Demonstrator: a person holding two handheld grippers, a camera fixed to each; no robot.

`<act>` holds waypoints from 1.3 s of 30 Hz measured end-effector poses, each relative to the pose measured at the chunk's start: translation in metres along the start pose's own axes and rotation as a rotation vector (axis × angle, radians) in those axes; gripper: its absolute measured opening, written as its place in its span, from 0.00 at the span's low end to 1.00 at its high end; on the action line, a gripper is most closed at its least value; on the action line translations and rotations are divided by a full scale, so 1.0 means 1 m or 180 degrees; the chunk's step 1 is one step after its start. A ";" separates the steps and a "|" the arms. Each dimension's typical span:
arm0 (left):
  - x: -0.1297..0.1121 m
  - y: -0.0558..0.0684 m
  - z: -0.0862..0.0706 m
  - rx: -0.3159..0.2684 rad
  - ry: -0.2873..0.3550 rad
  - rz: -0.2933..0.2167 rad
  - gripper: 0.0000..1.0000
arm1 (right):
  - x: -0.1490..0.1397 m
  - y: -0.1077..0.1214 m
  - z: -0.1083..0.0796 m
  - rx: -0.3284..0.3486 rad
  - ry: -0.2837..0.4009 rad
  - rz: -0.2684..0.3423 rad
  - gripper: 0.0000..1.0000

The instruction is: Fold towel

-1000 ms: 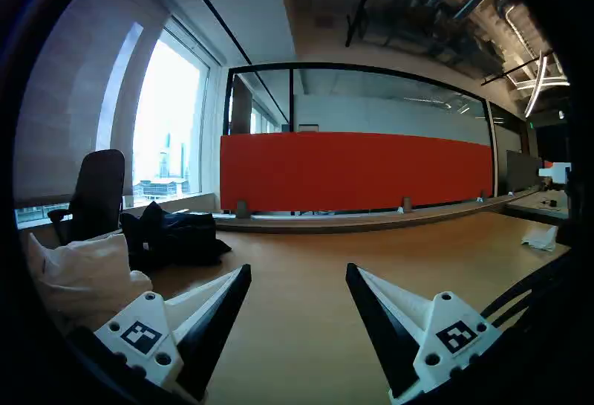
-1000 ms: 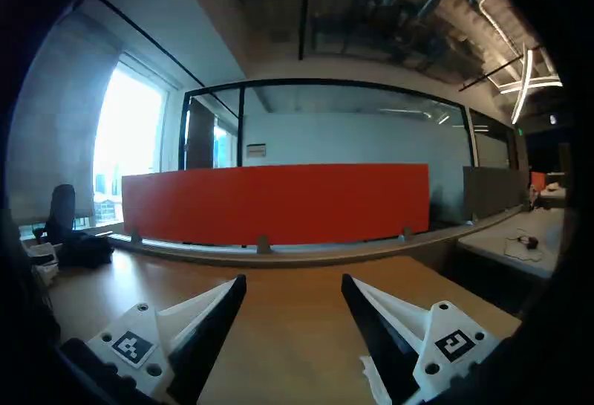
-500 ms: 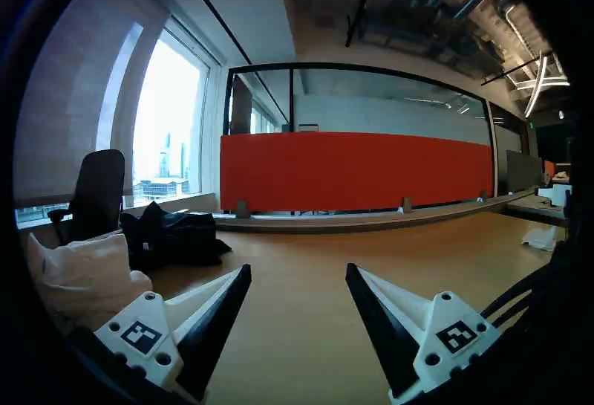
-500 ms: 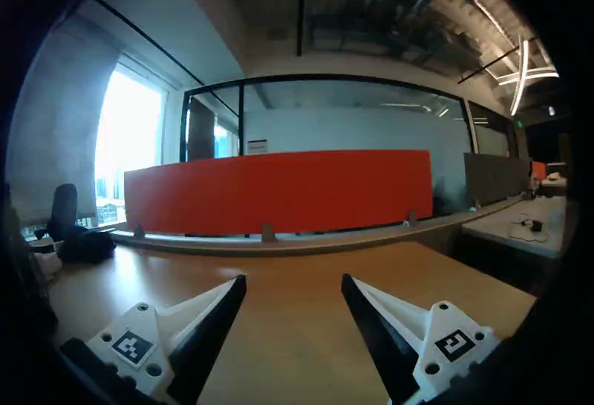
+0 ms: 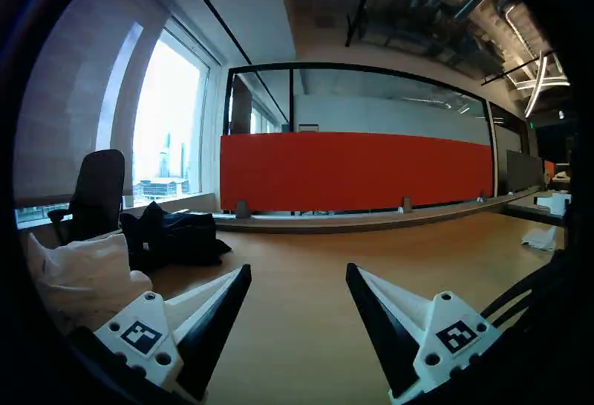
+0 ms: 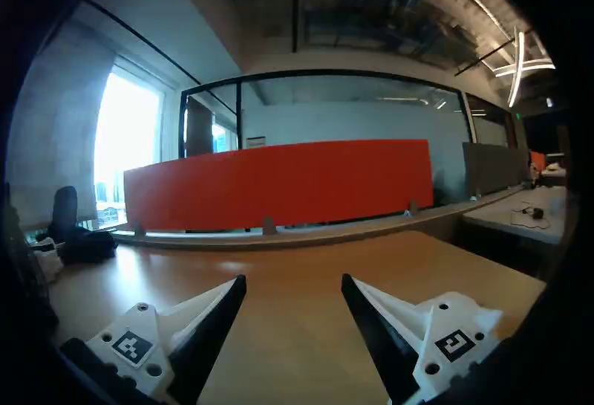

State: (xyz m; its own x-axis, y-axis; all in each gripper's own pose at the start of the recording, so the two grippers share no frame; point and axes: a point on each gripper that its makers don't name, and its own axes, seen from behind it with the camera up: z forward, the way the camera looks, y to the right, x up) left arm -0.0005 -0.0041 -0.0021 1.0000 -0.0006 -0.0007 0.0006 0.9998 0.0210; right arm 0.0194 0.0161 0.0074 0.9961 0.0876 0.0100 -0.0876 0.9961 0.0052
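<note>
A bunched white cloth (image 5: pixel 82 279) lies on the wooden table (image 5: pixel 297 316) at the left, just beyond my left finger. My left gripper (image 5: pixel 297 271) hovers low over the bare wood, open, with nothing between its fingers. A smaller crumpled white piece (image 5: pixel 540 238) sits at the table's far right. My right gripper (image 6: pixel 293 280) is also open and empty over the table (image 6: pixel 297 331). A bit of white cloth (image 6: pixel 46 262) shows at that view's far left edge.
A black bag (image 5: pixel 174 238) rests on the table behind the white cloth, with a black office chair (image 5: pixel 96 193) by the window. A red partition (image 5: pixel 356 171) runs along the table's far edge. A second desk (image 6: pixel 520 215) with small items stands to the right.
The right gripper view has tilted and swung a little, so the red partition sits higher and slants. A white scrap by its right finger has left view. The left gripper has stayed still.
</note>
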 end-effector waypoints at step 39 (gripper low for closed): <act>0.000 0.000 0.000 0.0000 0.0000 0.0000 0.94 | -0.019 -0.018 -0.006 0.0023 0.0033 -0.0283 0.99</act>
State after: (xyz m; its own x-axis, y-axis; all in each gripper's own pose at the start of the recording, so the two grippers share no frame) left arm -0.0007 -0.0040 -0.0018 1.0000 -0.0007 -0.0008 0.0007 0.9998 0.0208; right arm 0.0026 -0.0037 0.0009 1.0000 -0.0011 -0.0013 0.0011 0.9999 0.0127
